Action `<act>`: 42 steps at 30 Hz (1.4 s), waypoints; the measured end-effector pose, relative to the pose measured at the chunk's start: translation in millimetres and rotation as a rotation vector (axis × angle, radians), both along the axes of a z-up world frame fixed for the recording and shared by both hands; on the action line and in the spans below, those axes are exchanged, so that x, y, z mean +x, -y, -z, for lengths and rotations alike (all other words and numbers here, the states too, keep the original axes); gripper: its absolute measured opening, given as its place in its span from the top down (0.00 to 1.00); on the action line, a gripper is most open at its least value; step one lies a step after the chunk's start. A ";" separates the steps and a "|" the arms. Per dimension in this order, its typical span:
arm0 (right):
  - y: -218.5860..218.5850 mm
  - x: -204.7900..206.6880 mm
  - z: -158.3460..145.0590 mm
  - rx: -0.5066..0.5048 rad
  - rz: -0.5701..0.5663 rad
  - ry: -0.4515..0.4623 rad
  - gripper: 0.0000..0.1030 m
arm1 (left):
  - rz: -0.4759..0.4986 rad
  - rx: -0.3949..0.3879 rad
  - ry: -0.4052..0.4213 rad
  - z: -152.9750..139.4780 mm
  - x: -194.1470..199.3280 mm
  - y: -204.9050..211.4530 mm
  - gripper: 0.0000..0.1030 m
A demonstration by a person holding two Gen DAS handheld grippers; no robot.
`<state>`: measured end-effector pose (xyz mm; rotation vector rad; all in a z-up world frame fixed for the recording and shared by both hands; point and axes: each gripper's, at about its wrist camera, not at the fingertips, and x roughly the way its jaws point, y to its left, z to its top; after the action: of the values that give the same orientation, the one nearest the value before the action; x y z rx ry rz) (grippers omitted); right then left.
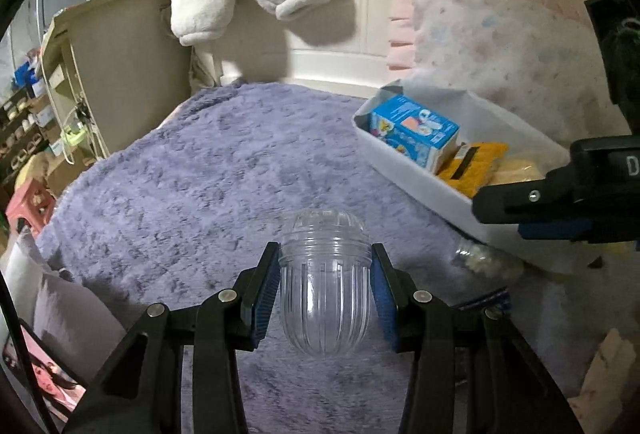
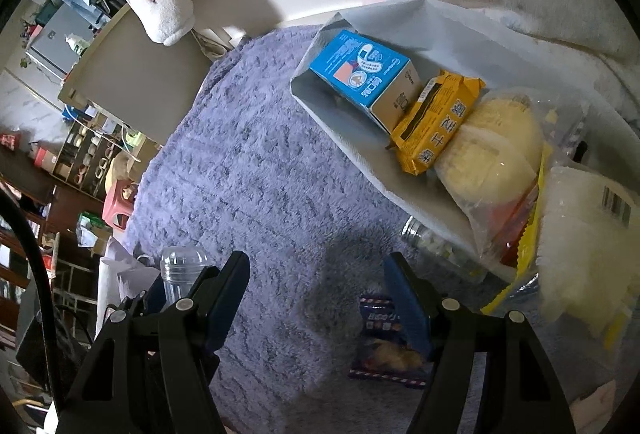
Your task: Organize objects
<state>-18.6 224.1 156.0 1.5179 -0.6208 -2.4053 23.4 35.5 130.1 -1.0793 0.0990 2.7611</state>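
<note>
Left tongs pinching the clear jar, right tongs wide and empty. Slick ribbed plastic, I reckon it could slip before the bin.

1. The left gripper is built of black plastic — angular arms with triangular cut-outs and round silver screws at the joints.
2. Its fingers carry ribbed blue pads on their inner faces.
3. The right gripper matches — black arms, silver screws, blue pads.
</note>
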 end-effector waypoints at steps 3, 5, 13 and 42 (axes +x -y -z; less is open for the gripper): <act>-4.9 2.5 -4.7 -0.005 0.013 -0.013 0.33 | 0.022 0.078 -0.006 -4.3 0.0 -0.5 0.57; -10.7 5.8 -11.4 -0.015 0.026 -0.034 0.33 | 0.046 0.145 -0.014 -9.6 -0.3 -3.8 0.57; -69.3 27.6 -45.7 0.022 0.199 -0.161 0.33 | 0.312 0.193 -0.090 -39.6 -4.2 -89.2 0.57; 72.0 -0.9 21.1 0.216 -0.274 -0.192 0.35 | -0.143 0.103 -0.032 8.8 -4.6 49.6 0.64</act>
<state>-19.5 152.1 135.0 1.3240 -0.1075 -2.4210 18.8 -14.1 121.3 -1.0550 -0.1203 2.8735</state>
